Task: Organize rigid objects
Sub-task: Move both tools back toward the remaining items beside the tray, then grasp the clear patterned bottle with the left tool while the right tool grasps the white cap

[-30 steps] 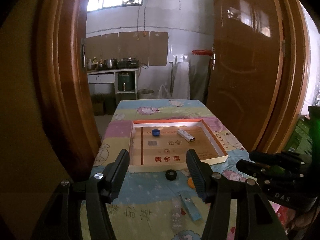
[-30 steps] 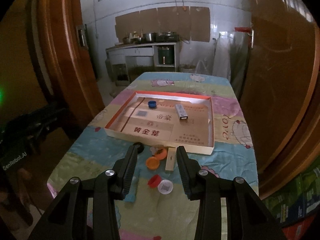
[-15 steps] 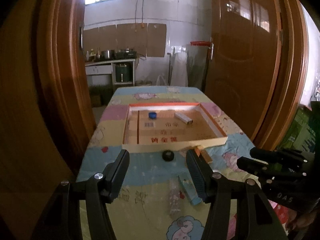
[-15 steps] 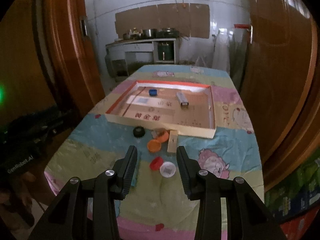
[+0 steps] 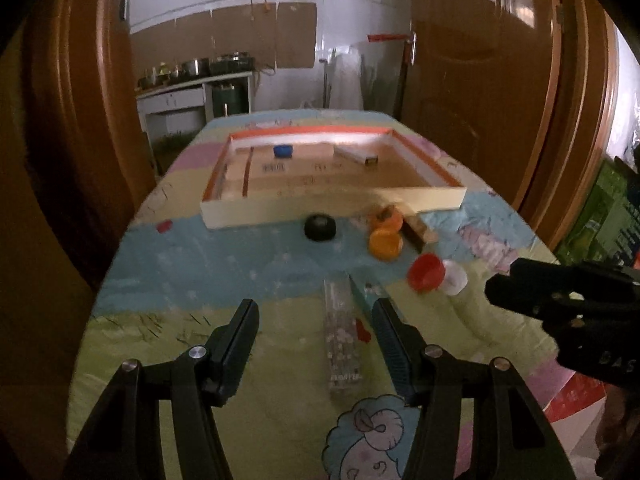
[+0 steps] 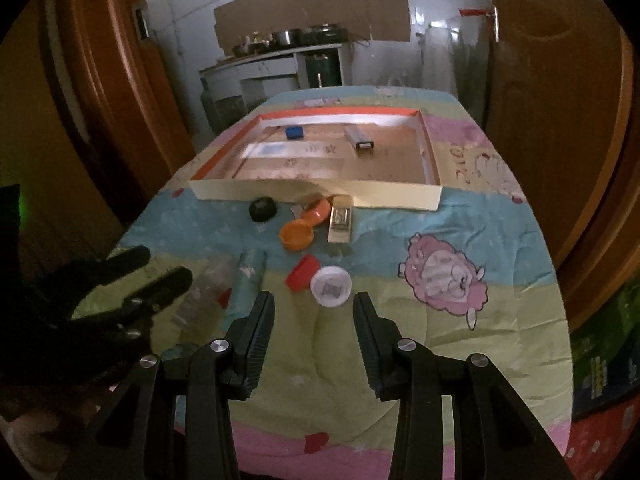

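Both claws have dropped toward the bench [image 6: 500, 320] over the last second, so the loose pieces in front of the tray [image 6: 320, 192] now loom larger. The left claw [image 5: 316, 320] hangs open over a clear strip [image 5: 340, 340]. The right claw [image 6: 314, 316] is open and empty just short of the white cap [image 6: 331, 285]. A blue cap [image 6: 294, 132] already lies in the tray; a pick looks imminent.
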